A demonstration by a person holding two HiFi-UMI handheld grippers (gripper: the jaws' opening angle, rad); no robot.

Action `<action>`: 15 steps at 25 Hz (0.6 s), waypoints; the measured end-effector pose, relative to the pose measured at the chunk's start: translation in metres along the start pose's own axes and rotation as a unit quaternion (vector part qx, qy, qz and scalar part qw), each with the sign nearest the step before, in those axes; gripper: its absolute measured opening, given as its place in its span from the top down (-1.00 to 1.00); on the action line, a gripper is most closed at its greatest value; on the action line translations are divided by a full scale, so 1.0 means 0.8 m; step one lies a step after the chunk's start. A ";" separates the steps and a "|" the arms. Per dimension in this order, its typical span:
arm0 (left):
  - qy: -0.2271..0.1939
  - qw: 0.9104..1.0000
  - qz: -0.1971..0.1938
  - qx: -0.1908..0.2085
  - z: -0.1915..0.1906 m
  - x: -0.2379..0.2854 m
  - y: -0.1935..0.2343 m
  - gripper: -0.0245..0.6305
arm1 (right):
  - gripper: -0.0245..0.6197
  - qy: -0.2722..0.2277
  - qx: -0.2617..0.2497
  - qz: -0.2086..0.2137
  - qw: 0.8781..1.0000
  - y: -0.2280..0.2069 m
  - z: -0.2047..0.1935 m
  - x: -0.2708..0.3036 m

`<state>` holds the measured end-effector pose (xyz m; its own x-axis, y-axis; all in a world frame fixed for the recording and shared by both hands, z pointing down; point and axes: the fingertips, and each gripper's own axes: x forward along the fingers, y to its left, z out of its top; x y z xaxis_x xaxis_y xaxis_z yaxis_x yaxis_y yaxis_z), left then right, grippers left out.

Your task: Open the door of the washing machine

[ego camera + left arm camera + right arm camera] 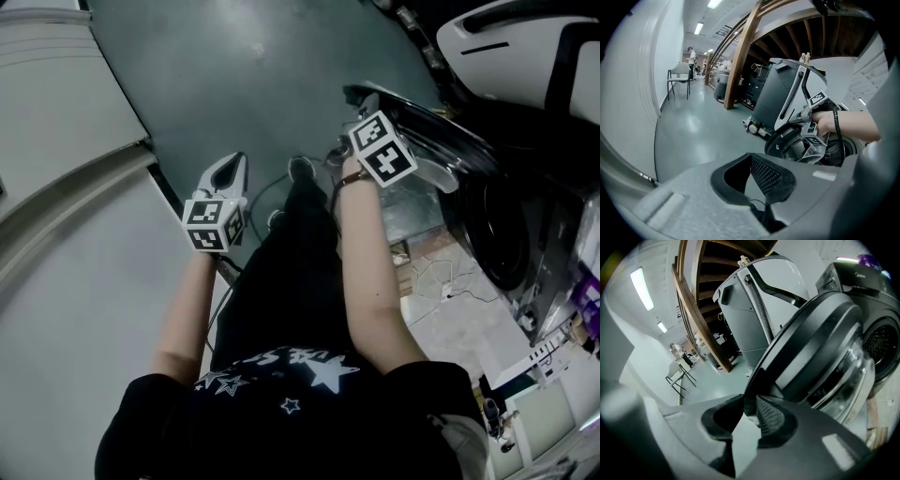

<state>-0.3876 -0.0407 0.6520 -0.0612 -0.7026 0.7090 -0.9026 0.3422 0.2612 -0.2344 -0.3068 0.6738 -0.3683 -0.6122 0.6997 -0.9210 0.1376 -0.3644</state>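
Note:
The dark front-loading washing machine (502,239) stands at the right with its drum opening showing. Its round door (412,127) is swung out toward the left, the glass bowl facing the drum. In the right gripper view the door (820,343) fills the middle, and its black rim runs down between the pads of my right gripper (747,404), which is shut on that rim. In the head view my right gripper (367,105) sits at the door's outer edge. My left gripper (234,161) hangs apart over the floor; its jaws (750,164) are open and hold nothing.
A white appliance (525,47) stands beyond the washer. Cables and papers (441,281) lie on the floor below the door. A curved grey wall (66,141) runs along the left. Farther off are a slanted wooden beam (740,61) and a chair (679,75).

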 end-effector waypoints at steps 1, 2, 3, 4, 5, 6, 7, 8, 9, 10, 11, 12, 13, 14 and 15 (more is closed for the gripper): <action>-0.001 1.000 0.001 -0.002 0.002 0.001 0.002 0.89 | 0.65 0.000 0.005 -0.001 1.000 0.002 0.004 0.006; -0.001 1.000 0.003 -0.004 0.004 0.003 0.005 0.89 | 0.65 0.001 0.010 -0.001 1.000 0.004 0.007 0.011; -0.001 1.000 0.003 -0.005 0.006 0.004 0.006 0.89 | 0.65 0.002 0.015 -0.002 1.000 0.006 0.010 0.016; -0.001 1.000 0.004 -0.006 0.007 0.005 0.007 0.89 | 0.65 0.001 0.017 -0.002 1.000 0.007 0.014 0.020; -0.001 1.000 0.004 -0.006 0.008 0.007 0.008 0.89 | 0.65 0.000 0.016 -0.003 1.000 0.008 0.017 0.023; -0.002 1.000 0.005 -0.007 0.009 0.008 0.009 0.89 | 0.65 -0.002 0.014 -0.003 1.000 0.009 0.020 0.026; -0.002 1.000 0.006 -0.008 0.010 0.009 0.010 0.89 | 0.65 -0.003 0.010 -0.003 1.000 0.010 0.022 0.027; -0.004 1.000 0.006 -0.009 0.012 0.010 0.011 0.89 | 0.65 -0.005 0.006 -0.002 1.000 0.011 0.024 0.028; -0.006 1.000 0.006 -0.010 0.013 0.010 0.012 0.89 | 0.65 -0.005 0.002 0.000 1.000 0.012 0.025 0.028; -0.007 1.000 0.006 -0.011 0.014 0.009 0.012 0.89 | 0.65 -0.006 0.000 0.002 1.000 0.013 0.025 0.026; -0.009 1.000 0.006 -0.012 0.015 0.006 0.012 0.89 | 0.65 -0.007 -0.002 0.004 1.000 0.014 0.025 0.023; -0.011 1.000 0.005 -0.012 0.016 0.004 0.011 0.89 | 0.65 -0.008 -0.005 0.006 1.000 0.015 0.025 0.019; -0.014 1.000 0.005 -0.012 0.016 0.001 0.010 0.89 | 0.65 -0.009 -0.008 0.009 1.000 0.015 0.025 0.013; -0.017 1.000 0.004 -0.011 0.017 -0.003 0.008 0.89 | 0.65 -0.011 -0.012 0.012 1.000 0.016 0.025 0.007; -0.020 1.000 0.002 -0.010 0.018 -0.008 0.005 0.89 | 0.65 -0.013 -0.016 0.015 1.000 0.016 0.025 -0.001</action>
<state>-0.3973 -0.0438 0.6394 -0.0830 -0.7254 0.6833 -0.8935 0.3578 0.2714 -0.2435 -0.3200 0.6565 -0.3922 -0.6269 0.6732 -0.9136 0.1801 -0.3646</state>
